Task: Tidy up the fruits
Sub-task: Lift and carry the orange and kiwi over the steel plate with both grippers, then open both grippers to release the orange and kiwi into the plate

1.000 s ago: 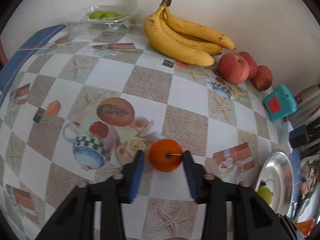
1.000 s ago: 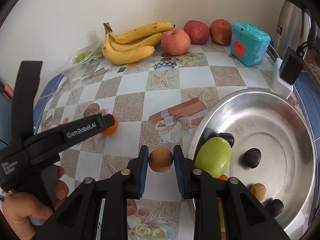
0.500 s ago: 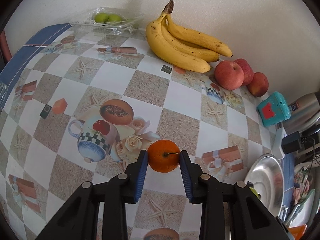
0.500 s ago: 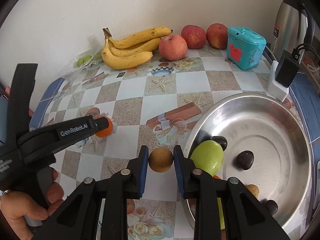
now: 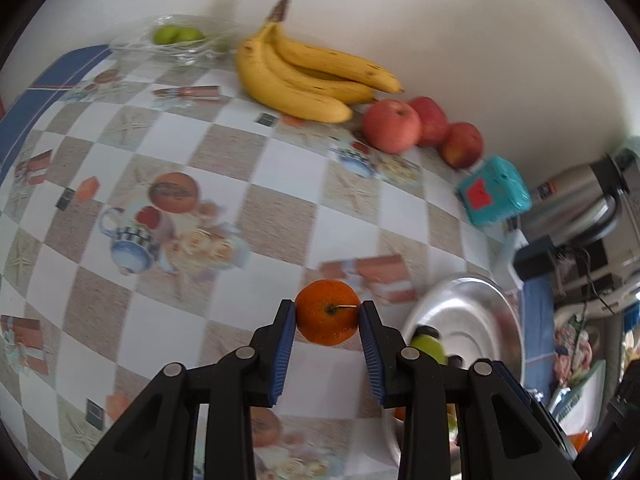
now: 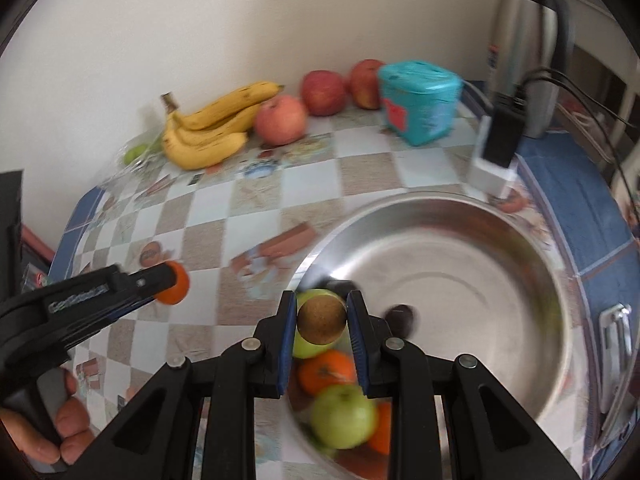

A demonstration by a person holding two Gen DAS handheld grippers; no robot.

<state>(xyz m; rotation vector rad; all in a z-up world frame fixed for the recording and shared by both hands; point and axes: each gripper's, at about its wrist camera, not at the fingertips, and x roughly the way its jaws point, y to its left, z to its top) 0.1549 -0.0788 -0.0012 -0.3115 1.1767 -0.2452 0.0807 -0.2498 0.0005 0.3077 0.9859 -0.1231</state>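
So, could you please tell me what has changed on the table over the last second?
The left gripper closed its fingers on the orange and carried it toward the steel bowl. The right gripper, still clamped on the small brown fruit, moved over the bowl's near rim. The bananas, apples and teal box stayed put.

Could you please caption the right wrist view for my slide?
Right gripper carries a brown round fruit over the steel bowl.
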